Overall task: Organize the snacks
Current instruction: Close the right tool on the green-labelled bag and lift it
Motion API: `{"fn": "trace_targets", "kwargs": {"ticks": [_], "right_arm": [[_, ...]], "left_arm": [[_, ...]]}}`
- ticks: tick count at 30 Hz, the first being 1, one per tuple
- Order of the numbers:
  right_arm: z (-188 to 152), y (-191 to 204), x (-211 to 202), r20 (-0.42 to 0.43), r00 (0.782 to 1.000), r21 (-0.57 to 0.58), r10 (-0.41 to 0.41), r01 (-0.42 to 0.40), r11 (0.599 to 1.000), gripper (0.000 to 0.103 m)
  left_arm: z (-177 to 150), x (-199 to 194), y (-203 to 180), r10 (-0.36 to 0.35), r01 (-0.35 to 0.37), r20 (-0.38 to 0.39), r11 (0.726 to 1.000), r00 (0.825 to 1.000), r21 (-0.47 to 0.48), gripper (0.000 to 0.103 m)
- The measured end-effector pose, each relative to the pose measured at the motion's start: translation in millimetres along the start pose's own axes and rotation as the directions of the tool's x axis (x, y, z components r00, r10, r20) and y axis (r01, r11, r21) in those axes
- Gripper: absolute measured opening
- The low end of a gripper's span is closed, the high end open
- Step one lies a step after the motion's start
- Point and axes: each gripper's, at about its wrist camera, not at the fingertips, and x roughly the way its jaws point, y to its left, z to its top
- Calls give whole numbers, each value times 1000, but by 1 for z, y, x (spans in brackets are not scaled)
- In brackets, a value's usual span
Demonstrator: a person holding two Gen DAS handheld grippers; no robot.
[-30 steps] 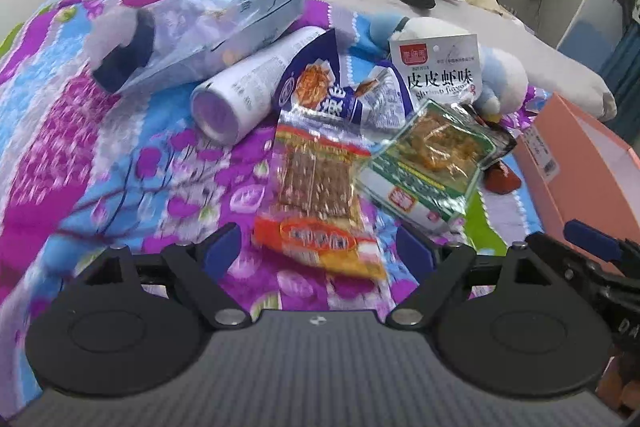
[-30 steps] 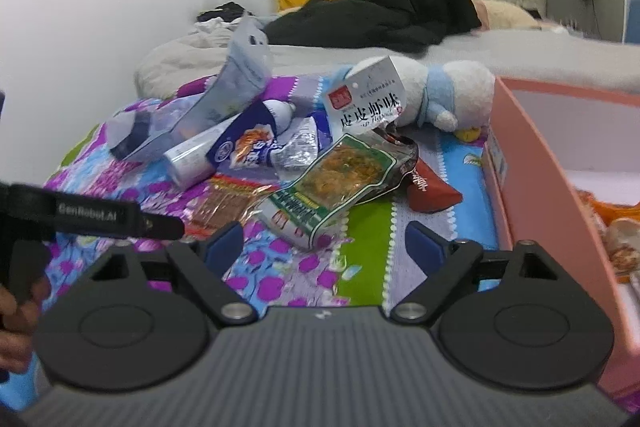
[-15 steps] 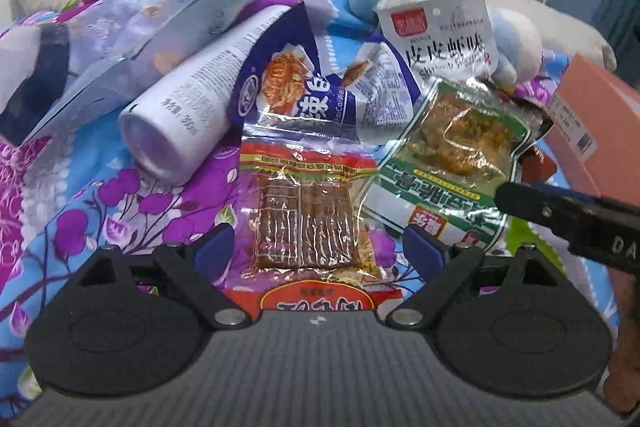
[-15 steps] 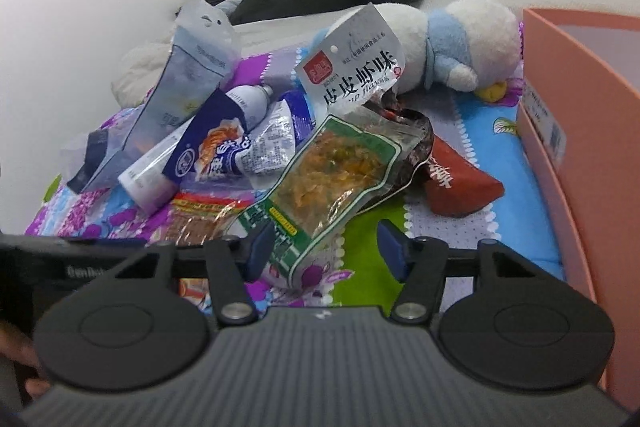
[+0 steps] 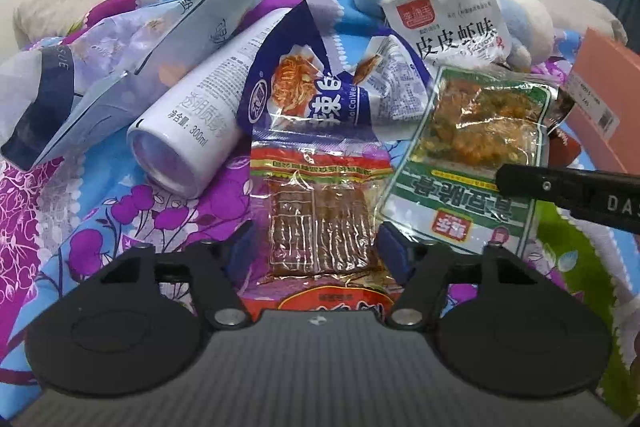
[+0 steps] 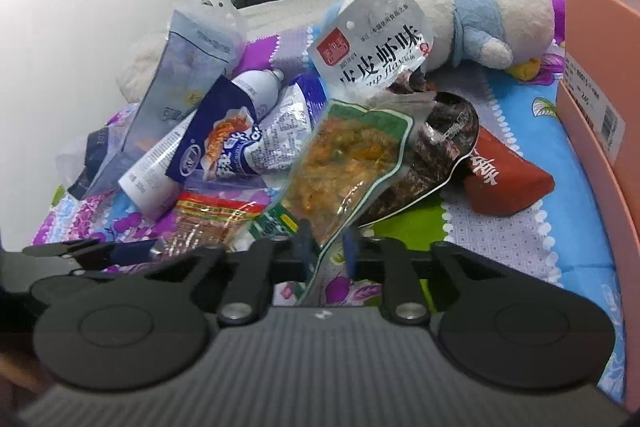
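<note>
While the left wrist view looks down on a flowered bedspread (image 5: pixel 120 211), the left gripper (image 5: pixel 316 247) sits low over a red-ended packet of brown strips (image 5: pixel 320 219); its jaws have just been closing and now stand partly open, one blue pad on each side of the packet, and whether they touch it I cannot tell. Just left of that packet lies a white bottle (image 5: pixel 200 115) on its side, with a pale blue pouch (image 5: pixel 140 63) leaning over it. A blue noodle packet (image 5: pixel 316 91) rests above the strips, and a green packet (image 5: pixel 472 155) lies to the right, with the black finger of the right gripper (image 5: pixel 568 189) reaching across it. A white shrimp-flavour packet (image 5: pixel 448 23) leans on a plush toy (image 5: pixel 524 15), and a pink box (image 5: pixel 608 95) stands at the right edge of the bed. From the right wrist view, the right gripper (image 6: pixel 326 247) has its jaws drawn close, pinching the near edge of the green packet (image 6: pixel 344 163), which rises tilted off the bedspread (image 6: pixel 512 243). Beside it lie a dark packet (image 6: pixel 444 155) and a red packet (image 6: pixel 504 183), near the pink box (image 6: pixel 592 131). The left gripper (image 6: pixel 92 249) shows at the left edge.
</note>
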Motion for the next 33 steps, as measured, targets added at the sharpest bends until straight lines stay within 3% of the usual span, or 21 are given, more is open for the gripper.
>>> {"fn": "trace_targets", "kwargs": {"ticks": [8, 15, 17, 18, 19, 25, 29, 32, 33], "right_arm": [[4, 9, -38, 44, 999, -24, 2, -1, 1000, 10], [-12, 5, -78, 24, 1000, -3, -2, 2, 1000, 7], [-19, 2, -90, 13, 1000, 20, 8, -9, 1000, 6], [-23, 2, -97, 8, 1000, 32, 14, -14, 999, 6], [-27, 1, -102, 3, 1000, 41, 19, -19, 999, 6], [-51, 4, -139, -18, 1000, 49, 24, -23, 999, 6], [-70, 4, -150, -47, 998, 22, -33, 34, 999, 6], [-79, 6, -152, -61, 995, -18, -81, 80, 997, 10], [-81, 7, -153, -66, 993, -27, -95, 93, 995, 11]], "left_arm": [[-9, -19, 0, -20, 20, -9, 999, 1000, -39, 60], [-31, -55, -1, -37, 35, -16, 995, 999, -92, 59], [-39, -68, -4, -39, 37, -17, 994, 999, -101, 51], [-43, -75, -4, -36, 34, -19, 993, 999, -110, 24], [-47, -81, -4, -45, 40, -34, 991, 998, -128, 22], [-72, -107, -8, -83, 76, -33, 982, 996, -174, 22], [-79, -116, -8, -97, 88, -33, 972, 995, -217, 23], [-84, -117, -5, -97, 81, -48, 960, 994, -269, 28], [-84, -116, -3, -102, 82, -53, 954, 993, -287, 38]]}}
